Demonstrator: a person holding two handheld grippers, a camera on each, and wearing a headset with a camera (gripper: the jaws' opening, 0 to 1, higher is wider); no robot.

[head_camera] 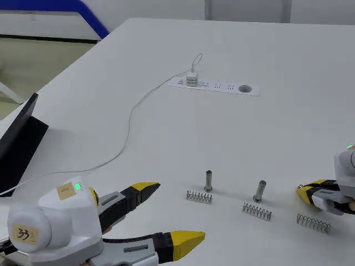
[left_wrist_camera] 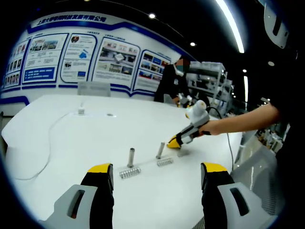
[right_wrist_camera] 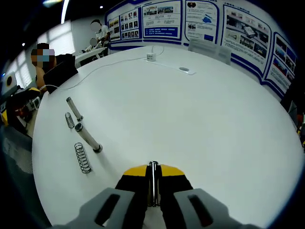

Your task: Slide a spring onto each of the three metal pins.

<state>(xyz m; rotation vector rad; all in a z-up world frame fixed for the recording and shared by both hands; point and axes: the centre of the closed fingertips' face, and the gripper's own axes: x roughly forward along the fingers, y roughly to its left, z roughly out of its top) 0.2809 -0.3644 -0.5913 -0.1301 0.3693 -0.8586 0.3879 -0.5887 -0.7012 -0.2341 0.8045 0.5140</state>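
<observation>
Two metal pins [head_camera: 208, 180] [head_camera: 259, 190] stand upright on the white table [head_camera: 249, 133], each with a spring [head_camera: 199, 196] [head_camera: 257, 210] lying in front of it. A third spring [head_camera: 313, 223] lies further right. My right gripper [head_camera: 305, 192] hovers just above and left of that spring, shut on the third metal pin [right_wrist_camera: 152, 183], which sits upright between its jaws. My left gripper [head_camera: 169, 216] is open and holds nothing, at the near left, short of the pins. The left gripper view has the pins [left_wrist_camera: 130, 157] [left_wrist_camera: 160, 150] ahead and the right gripper [left_wrist_camera: 174, 140] beyond them.
A white power strip [head_camera: 216, 87] with a plugged charger [head_camera: 192, 78] lies at mid-table, and its cable [head_camera: 130, 124] trails toward the left edge. A dark screen [head_camera: 16, 144] leans at the far left. People stand behind the table in the gripper views.
</observation>
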